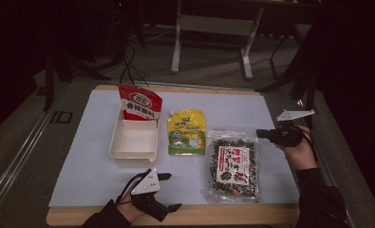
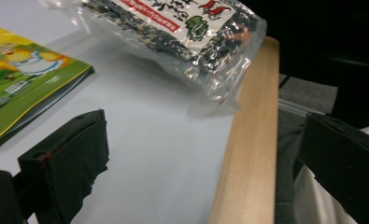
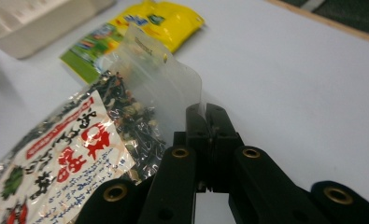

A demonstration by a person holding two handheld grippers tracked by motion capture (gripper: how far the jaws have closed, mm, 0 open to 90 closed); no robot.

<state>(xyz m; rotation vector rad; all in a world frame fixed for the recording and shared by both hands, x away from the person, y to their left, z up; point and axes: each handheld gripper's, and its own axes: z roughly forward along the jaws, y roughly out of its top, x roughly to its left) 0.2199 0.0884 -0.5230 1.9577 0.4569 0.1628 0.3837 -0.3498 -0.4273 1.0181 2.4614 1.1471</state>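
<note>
A clear bag of dark seaweed mix (image 1: 234,164) with a white and red label lies at the table's right. My right gripper (image 1: 258,133) is at its far right corner, held level by a hand. In the right gripper view the jaws (image 3: 205,114) are shut on the bag's clear top flap (image 3: 173,93), which curls up off the table while the labelled part (image 3: 79,154) trails down to the left. My left gripper (image 1: 173,191) rests near the front edge. Its jaws (image 2: 201,135) stand wide open around nothing, with the bag's near corner (image 2: 182,28) ahead of them.
A white tray (image 1: 116,145) stands at mid-left with a red pouch (image 1: 138,102) leaning in its far end. A yellow-green pouch (image 1: 187,133) lies flat between the tray and the seaweed bag. The wooden table edge (image 2: 247,154) runs close by the left gripper.
</note>
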